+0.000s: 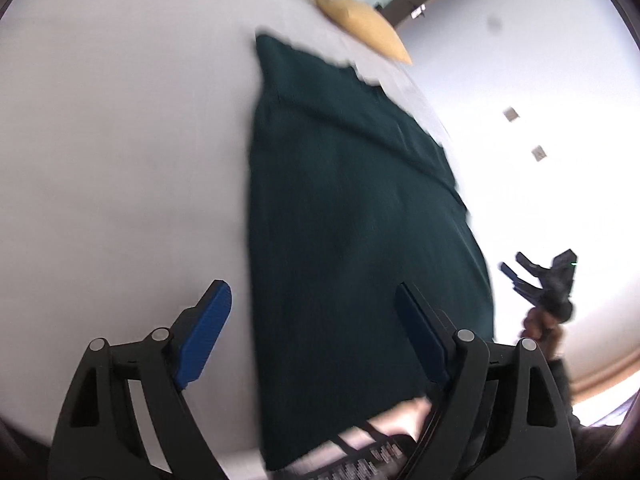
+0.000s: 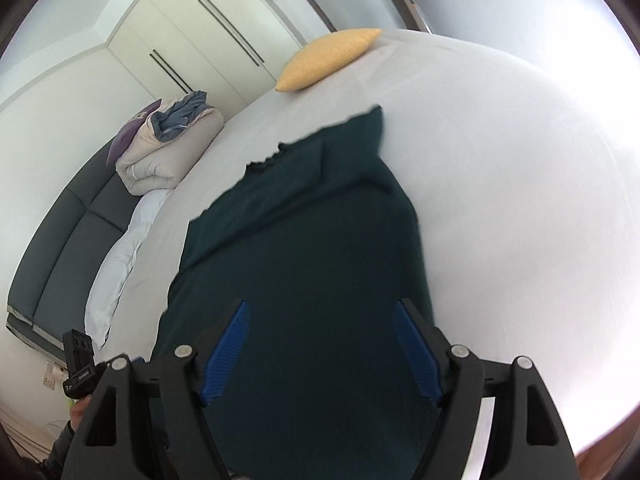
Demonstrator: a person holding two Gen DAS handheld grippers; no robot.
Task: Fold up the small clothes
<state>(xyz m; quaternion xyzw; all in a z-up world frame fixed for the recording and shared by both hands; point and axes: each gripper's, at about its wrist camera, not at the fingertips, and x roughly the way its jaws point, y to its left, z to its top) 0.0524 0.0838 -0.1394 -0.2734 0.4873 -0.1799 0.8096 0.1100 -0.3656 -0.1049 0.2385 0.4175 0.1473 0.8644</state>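
Note:
A dark green garment [image 1: 352, 220] lies flat in a long strip on the white bed sheet [image 1: 120, 140], its scalloped edge at the far end. My left gripper [image 1: 310, 286] is open above the garment's near left edge, with nothing between its blue pads. A hand holds my right gripper [image 1: 512, 262] off the bed's right side. In the right wrist view the same garment [image 2: 304, 248] fills the middle. There my right gripper [image 2: 323, 303] is open above the near part and holds nothing. The body of the left gripper [image 2: 80, 360] shows at the lower left.
A yellow pillow [image 2: 328, 58] lies at the far end of the bed. A folded duvet [image 2: 168, 148] and a white pillow [image 2: 120, 260] lie along the dark headboard [image 2: 60, 248]. White wardrobe doors [image 2: 208, 28] stand behind. Bare sheet [image 2: 520, 200] lies right of the garment.

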